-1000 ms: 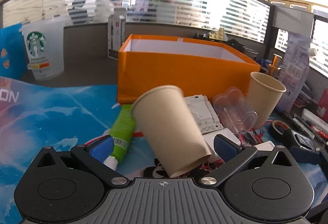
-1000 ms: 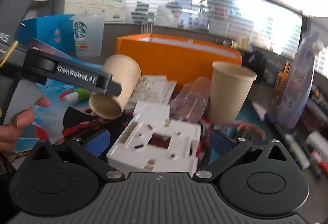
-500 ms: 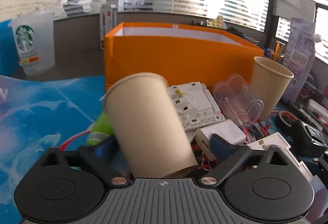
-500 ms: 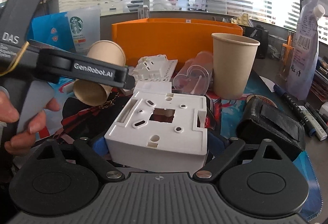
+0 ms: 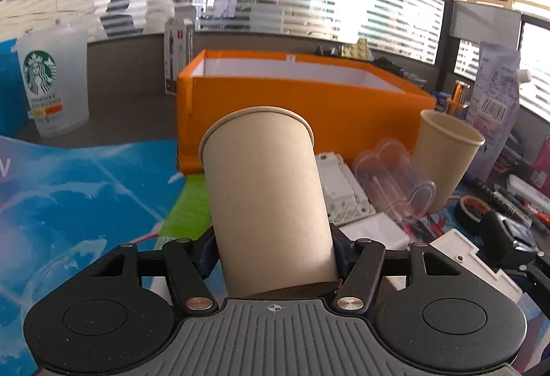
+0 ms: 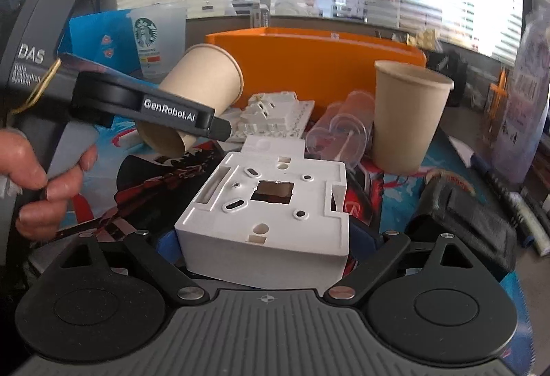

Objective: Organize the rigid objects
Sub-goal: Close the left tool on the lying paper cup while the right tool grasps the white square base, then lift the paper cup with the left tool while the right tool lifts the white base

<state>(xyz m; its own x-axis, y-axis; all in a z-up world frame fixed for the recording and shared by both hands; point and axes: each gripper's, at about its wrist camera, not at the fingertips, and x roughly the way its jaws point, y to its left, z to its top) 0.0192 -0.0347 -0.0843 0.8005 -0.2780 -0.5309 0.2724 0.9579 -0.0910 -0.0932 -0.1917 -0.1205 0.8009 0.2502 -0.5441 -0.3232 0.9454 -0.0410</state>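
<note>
A tan paper cup (image 5: 264,197) stands tilted between the fingers of my left gripper (image 5: 273,252). Its jaws are closing and the pads press on the cup's lower sides. In the right wrist view the same cup (image 6: 202,90) hangs slanted above the mat, mouth toward the orange box (image 6: 326,56). My right gripper (image 6: 264,242) is closing on a white plastic wall box (image 6: 271,204), blue pads against both its sides. A person's hand (image 6: 44,180) holds the left gripper's handle.
A second paper cup (image 6: 405,121) stands upright right of a clear plastic case (image 6: 340,131) and a white switch plate (image 6: 275,114). A black pouch (image 6: 464,221) and markers (image 6: 526,214) lie at the right. A Starbucks cup (image 5: 51,87) stands far left, and a green tube (image 5: 189,207) lies near the orange box.
The left jaws have come in from wide open onto the paper cup, which now sits straighter between them. The right jaws have narrowed around the white wall box, which looks nearer.
</note>
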